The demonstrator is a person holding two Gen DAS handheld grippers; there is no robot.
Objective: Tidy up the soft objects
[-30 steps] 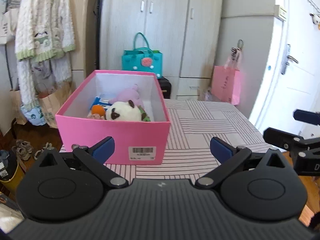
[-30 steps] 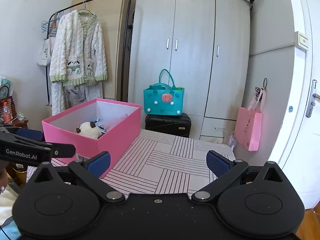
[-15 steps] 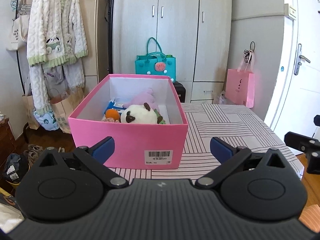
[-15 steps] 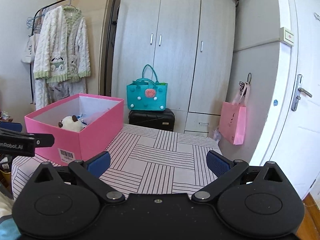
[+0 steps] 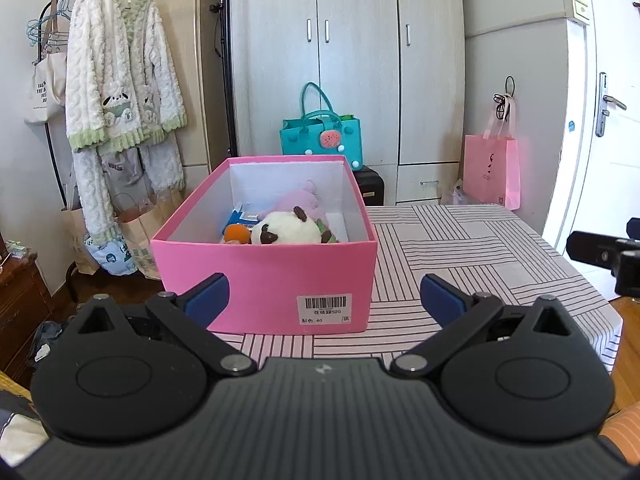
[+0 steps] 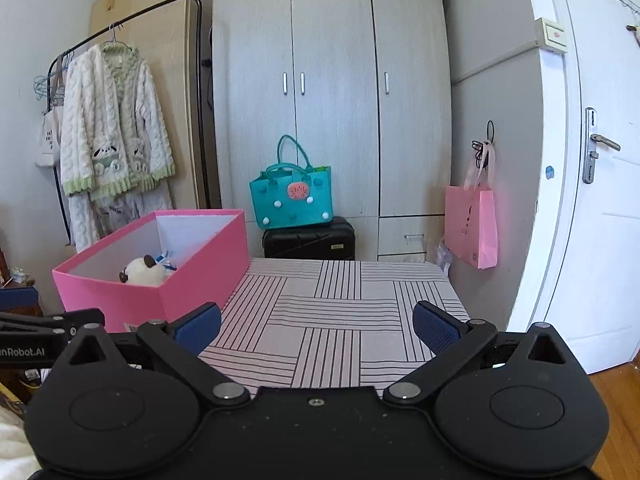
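A white barcode label at lower centre, on the pink box, reads "520" and "40"; the left gripper, at lower left of the right wrist view, reads "nRobot.AI"

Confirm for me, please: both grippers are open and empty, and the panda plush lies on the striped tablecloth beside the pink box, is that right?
Not quite. The panda plush lies inside the pink box, not on the tablecloth beside it; the left wrist view shows it among other toys. The rest holds: the left gripper and right gripper are both open and empty.
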